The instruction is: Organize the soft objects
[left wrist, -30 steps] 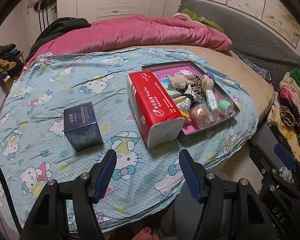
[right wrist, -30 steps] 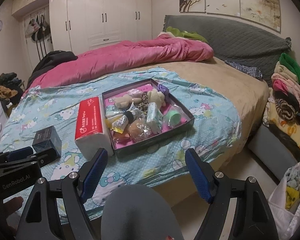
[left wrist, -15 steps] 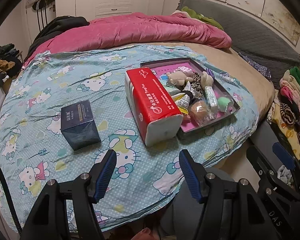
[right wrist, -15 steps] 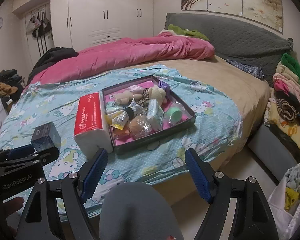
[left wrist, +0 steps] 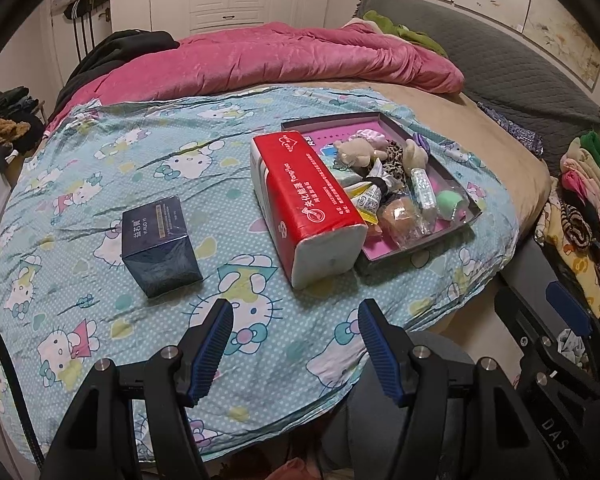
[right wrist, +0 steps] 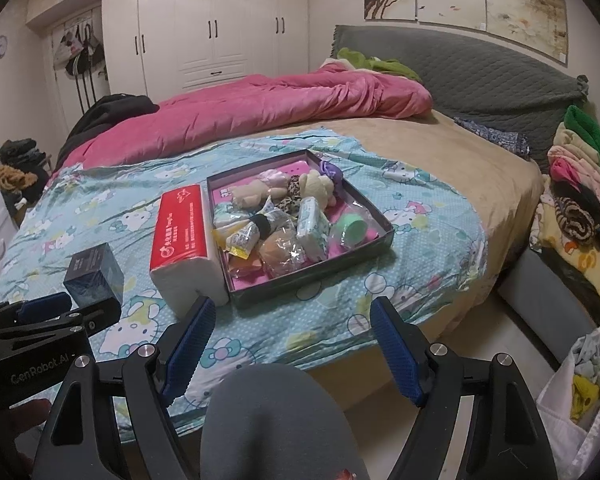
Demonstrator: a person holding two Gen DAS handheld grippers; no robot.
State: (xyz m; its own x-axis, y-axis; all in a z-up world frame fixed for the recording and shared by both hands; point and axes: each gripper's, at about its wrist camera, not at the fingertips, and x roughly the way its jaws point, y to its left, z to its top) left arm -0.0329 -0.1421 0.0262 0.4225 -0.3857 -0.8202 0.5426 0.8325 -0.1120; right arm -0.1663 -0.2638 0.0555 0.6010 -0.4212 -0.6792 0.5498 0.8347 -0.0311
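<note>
Currently both the left gripper (left wrist: 294, 322) and right gripper (right wrist: 292, 322) hover with jaws apart, empty. Soft toys lie crowded in the tray (right wrist: 374, 216) near the bed's front edge; a careless grasp could snag neighbouring packets.

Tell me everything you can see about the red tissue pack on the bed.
The red tissue pack is a long soft block in glossy plastic wrap: red on top with white printing, white on its sides and near end. It looks sealed and full. It lies flat on the cartoon-print sheet, lengthwise against the left wall of the shallow tray. The dark blue box stands apart on its other side. Nothing grips it.
</note>
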